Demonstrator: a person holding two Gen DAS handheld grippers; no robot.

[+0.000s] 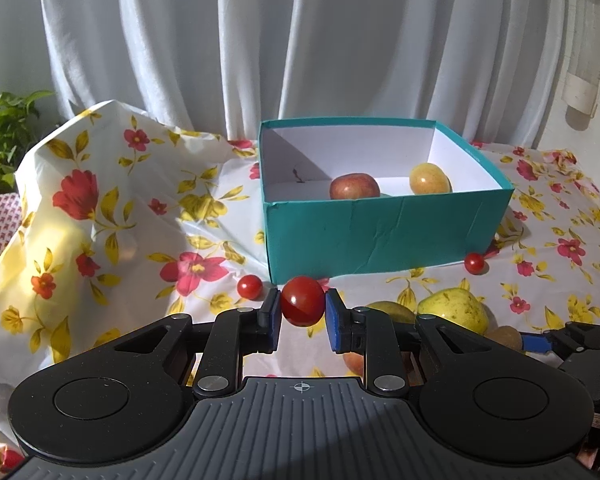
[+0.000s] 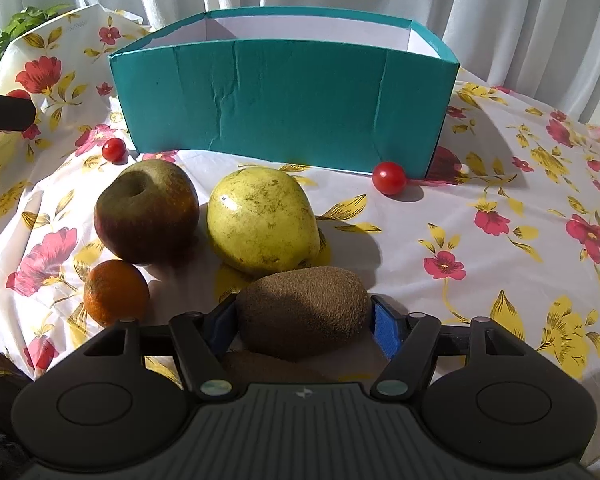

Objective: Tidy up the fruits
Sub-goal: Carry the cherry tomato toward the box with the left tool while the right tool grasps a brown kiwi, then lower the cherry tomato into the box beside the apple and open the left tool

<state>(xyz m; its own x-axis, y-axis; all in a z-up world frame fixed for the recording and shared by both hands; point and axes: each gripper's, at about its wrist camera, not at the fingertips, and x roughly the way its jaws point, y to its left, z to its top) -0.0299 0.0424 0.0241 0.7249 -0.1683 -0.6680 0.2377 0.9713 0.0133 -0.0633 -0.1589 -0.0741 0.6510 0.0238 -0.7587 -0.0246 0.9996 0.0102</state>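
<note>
Our left gripper (image 1: 302, 312) has its blue pads pressed against either side of a cherry tomato (image 1: 302, 306), which it grips just in front of the near wall of the teal box (image 1: 380, 236). Past the fingertips, inside that box, we see a red apple (image 1: 354, 186) and a yellow-orange fruit (image 1: 429, 179) resting on its white floor. Just left of the left finger a second cherry tomato (image 1: 249, 286) lies on the flowered tablecloth (image 1: 100, 220), and a third (image 1: 474, 262) sits to the right, near the box's front corner.

Our right gripper (image 2: 303, 322) is closed around a brown kiwi (image 2: 303, 312), the fruit filling the gap between both fingers, low over the cloth. Directly ahead of its tips lies a yellow-green pear (image 2: 262, 220), touching or nearly touching the kiwi; we cannot tell which. Ahead and to the left sits a dark red-green apple (image 2: 146, 210), with a small orange (image 2: 116, 292) just beside the left finger. The box stands beyond all of these. A white curtain (image 1: 260, 40) hangs behind the table.
</note>
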